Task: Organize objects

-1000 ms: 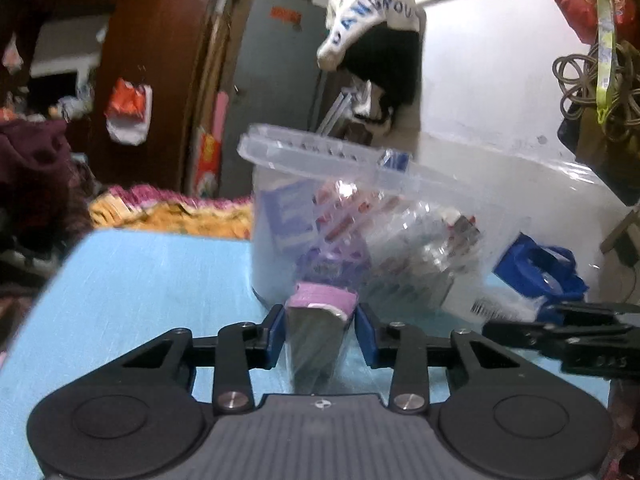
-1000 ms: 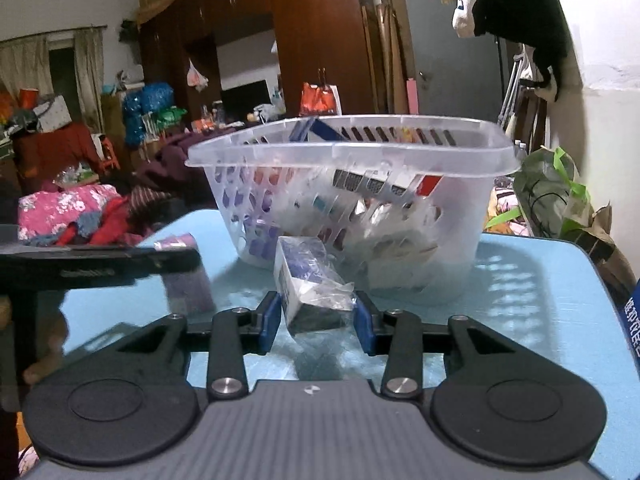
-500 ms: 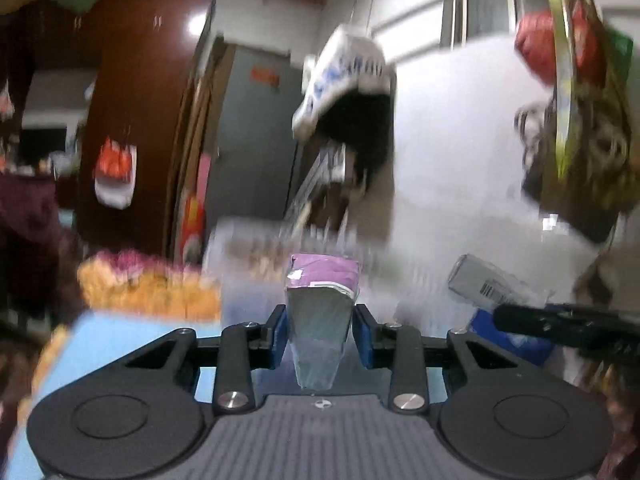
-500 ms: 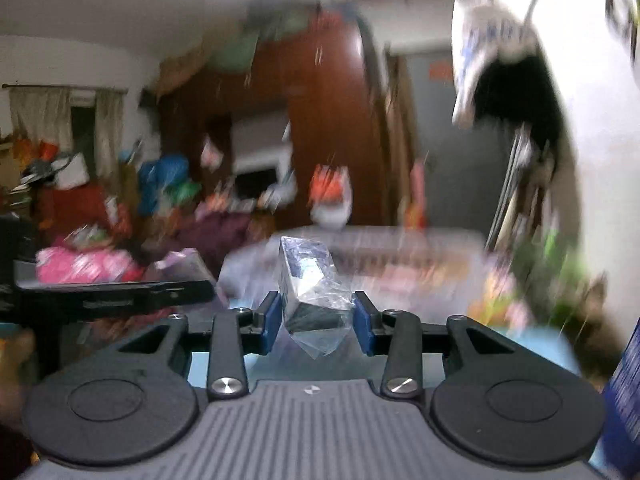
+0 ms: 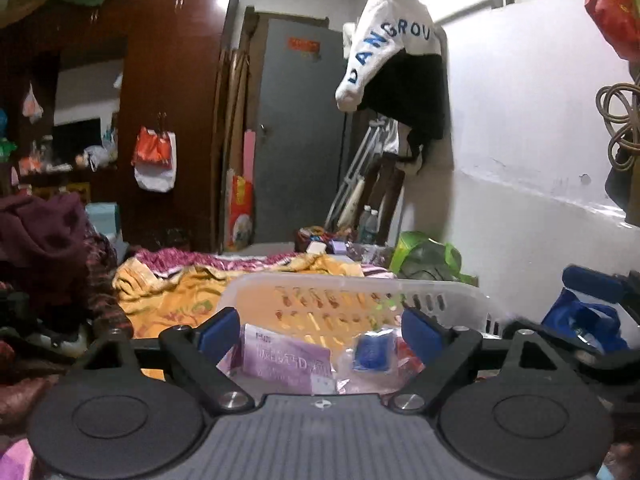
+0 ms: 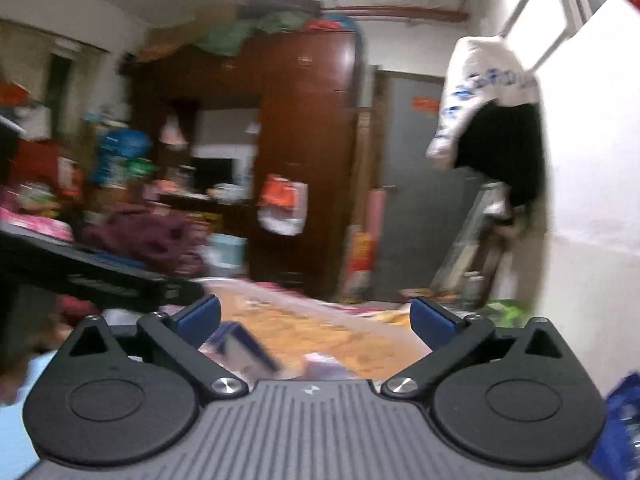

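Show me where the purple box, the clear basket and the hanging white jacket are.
purple box (image 5: 286,360): left wrist view, its printed front face.
clear basket (image 5: 360,282): left wrist view, its far rim.
white jacket (image 5: 384,46): left wrist view, its lettered sleeve.

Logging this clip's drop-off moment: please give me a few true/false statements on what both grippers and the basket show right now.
1. The left gripper is open. True.
2. The left gripper clamps the purple box. False: the box lies inside the clear plastic basket, free of both fingers.
3. The right gripper is shut on a wrapped packet. False: its jaws stand wide apart with nothing held between them.
4. A blue-and-white box shows below the right gripper, too blurred to tell whether it is resting. True.
5. The basket holds several items. True: a small blue packet lies beside the purple box.
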A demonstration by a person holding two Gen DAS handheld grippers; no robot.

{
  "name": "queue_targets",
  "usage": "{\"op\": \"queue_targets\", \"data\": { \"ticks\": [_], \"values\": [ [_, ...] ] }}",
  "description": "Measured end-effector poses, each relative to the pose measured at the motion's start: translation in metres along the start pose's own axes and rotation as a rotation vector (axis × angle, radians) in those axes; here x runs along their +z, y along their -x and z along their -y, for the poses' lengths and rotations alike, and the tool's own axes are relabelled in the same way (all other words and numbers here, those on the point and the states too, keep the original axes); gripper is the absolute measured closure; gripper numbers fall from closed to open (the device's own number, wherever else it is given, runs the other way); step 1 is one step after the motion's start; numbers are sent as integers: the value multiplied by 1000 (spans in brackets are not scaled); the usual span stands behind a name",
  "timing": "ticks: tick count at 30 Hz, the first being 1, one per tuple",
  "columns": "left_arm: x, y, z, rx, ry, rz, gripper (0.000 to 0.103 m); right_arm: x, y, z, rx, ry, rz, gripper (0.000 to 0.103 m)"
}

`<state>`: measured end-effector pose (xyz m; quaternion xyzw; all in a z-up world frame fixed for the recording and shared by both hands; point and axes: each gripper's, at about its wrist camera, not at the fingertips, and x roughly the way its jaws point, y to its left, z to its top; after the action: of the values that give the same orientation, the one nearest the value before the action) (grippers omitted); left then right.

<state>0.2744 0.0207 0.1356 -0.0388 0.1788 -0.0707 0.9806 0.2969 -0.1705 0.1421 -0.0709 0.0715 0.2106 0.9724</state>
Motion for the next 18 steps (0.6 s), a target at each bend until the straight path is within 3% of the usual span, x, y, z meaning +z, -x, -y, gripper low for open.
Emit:
{"op": "queue_targets", "data": {
  "ticks": [4,7,9,18],
  "values": [
    [1,26,-7,-34,16,49,0,5,17,-4,-54,-25,-47,0],
    [7,45,-5,24,-13,96,0,7,24,-5,-136,-57,-81,0],
    [9,54,-3,53,-33,102,0,1,37,-3,-191,-63,-43,0],
    [4,85,8,59,-90,71,0,-2,60,21,-158,-172,-56,0]
  ]
}}
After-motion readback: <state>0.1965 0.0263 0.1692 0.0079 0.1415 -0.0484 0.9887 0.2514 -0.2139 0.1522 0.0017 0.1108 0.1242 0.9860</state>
